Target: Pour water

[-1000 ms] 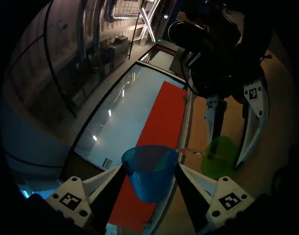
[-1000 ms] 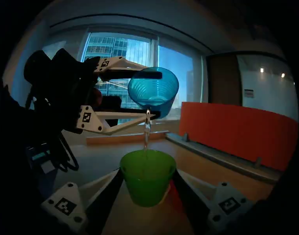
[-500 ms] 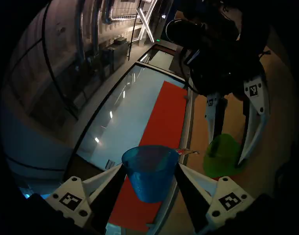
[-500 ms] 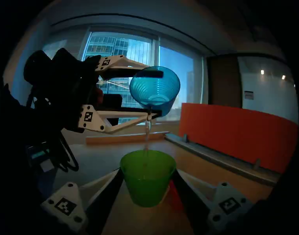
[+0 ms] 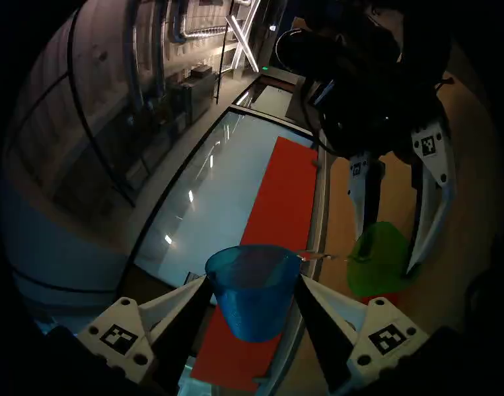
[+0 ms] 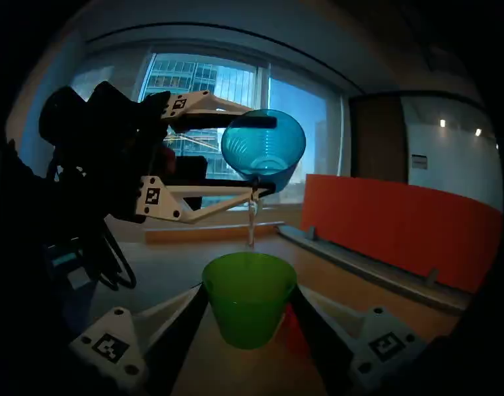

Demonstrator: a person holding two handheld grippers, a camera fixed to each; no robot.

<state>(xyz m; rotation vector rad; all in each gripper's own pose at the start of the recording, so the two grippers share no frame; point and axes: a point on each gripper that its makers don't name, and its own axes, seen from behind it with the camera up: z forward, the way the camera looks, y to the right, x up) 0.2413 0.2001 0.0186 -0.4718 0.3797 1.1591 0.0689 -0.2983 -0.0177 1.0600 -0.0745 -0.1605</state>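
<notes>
A blue cup sits clamped between the fingers of my left gripper. From the right gripper view the same blue cup is tipped on its side above a green cup, and a thin stream of water falls from its rim into the green one. My right gripper is shut on the green cup and holds it upright. In the left gripper view the green cup appears at right between the other gripper's white fingers.
An orange panel runs along the right with a grey rail at its foot. A wooden tabletop lies below the cups. Large windows stand behind. A person's dark-sleeved arm holds the left gripper.
The blue cup has tipped a little further and shifted slightly right. Water keeps running into the green cup, which has stayed in place.
</notes>
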